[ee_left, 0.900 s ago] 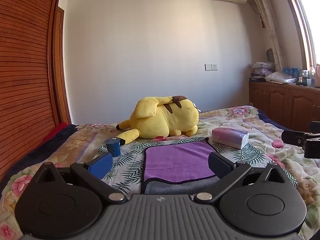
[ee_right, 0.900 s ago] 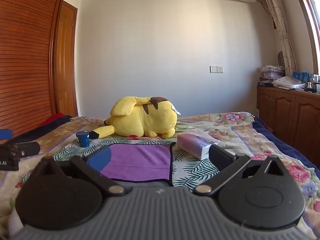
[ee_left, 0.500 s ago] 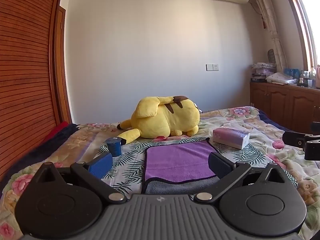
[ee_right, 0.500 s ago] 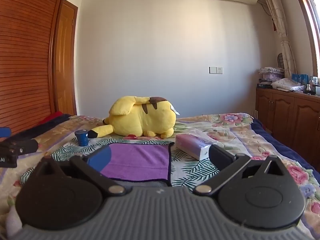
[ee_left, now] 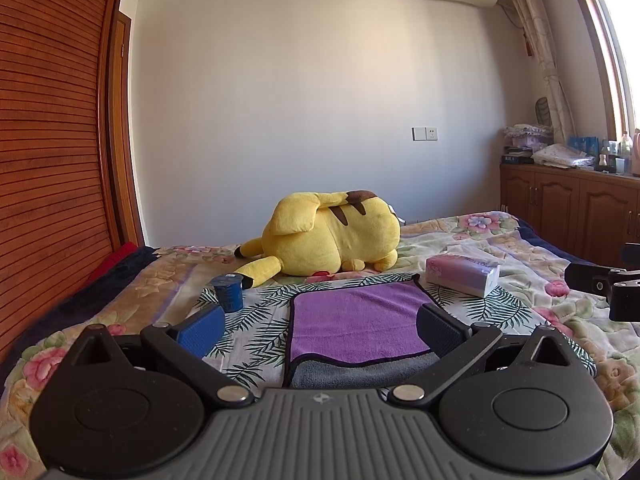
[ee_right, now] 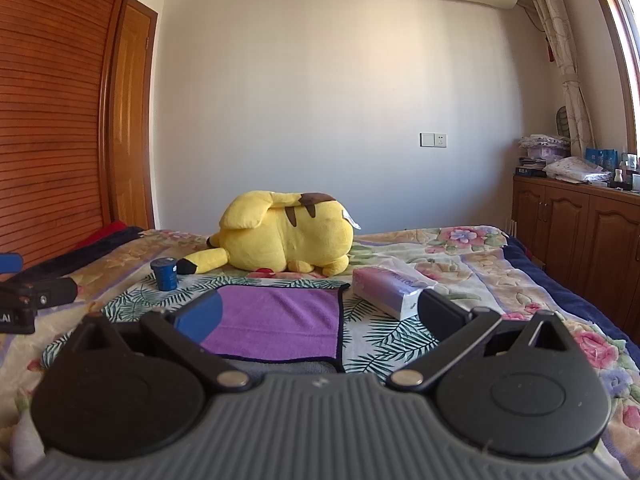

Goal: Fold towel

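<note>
A purple towel (ee_left: 356,320) with a dark hem and grey underside lies flat on the floral bedspread, its near edge turned over to show a grey strip. It also shows in the right wrist view (ee_right: 280,320). My left gripper (ee_left: 318,324) is open and empty, hovering just short of the towel's near edge. My right gripper (ee_right: 318,316) is open and empty, near the towel's near right corner. Each gripper shows at the edge of the other's view.
A yellow plush toy (ee_left: 332,236) lies behind the towel. A small blue cup (ee_left: 229,297) stands to the towel's left. A pink tissue pack (ee_left: 462,274) lies to its right. Wooden wardrobe at left, wooden cabinets (ee_left: 568,216) at right.
Both grippers have drifted slightly; the scene has shifted a little in each view. The towel has not moved and both grippers stay open.
</note>
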`<move>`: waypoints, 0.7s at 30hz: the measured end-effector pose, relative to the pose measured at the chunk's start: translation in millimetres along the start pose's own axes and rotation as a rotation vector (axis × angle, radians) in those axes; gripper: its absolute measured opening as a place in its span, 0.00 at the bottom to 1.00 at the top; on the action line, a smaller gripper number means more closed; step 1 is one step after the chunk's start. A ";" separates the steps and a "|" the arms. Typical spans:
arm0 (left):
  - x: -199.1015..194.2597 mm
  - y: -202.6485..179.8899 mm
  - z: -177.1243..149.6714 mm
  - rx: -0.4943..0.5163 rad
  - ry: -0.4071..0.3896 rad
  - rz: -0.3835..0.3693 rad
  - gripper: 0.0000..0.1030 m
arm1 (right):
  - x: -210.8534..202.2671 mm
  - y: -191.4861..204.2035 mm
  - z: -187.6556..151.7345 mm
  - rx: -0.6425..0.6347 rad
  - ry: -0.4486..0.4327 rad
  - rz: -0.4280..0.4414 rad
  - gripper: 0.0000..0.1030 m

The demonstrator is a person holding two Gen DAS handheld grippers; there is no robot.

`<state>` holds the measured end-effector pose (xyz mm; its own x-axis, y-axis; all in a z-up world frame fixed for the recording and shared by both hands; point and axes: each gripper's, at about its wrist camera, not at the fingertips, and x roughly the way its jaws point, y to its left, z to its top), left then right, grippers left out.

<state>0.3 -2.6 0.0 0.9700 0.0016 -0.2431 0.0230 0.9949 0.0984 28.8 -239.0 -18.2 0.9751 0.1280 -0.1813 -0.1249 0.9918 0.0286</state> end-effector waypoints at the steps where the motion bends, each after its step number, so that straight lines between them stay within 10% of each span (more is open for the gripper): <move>1: 0.2 0.3 -0.2 0.000 0.000 -0.001 0.84 | 0.0 0.0 0.1 0.000 0.000 0.000 1.00; 21: 0.8 2.2 -0.5 0.003 0.002 0.001 0.84 | -0.9 0.3 0.5 -0.002 0.000 -0.001 1.00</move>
<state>1.0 -0.4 -0.4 0.9695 0.0023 -0.2451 0.0233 0.9946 0.1015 28.0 -238.8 -17.6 0.9751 0.1274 -0.1812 -0.1247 0.9918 0.0262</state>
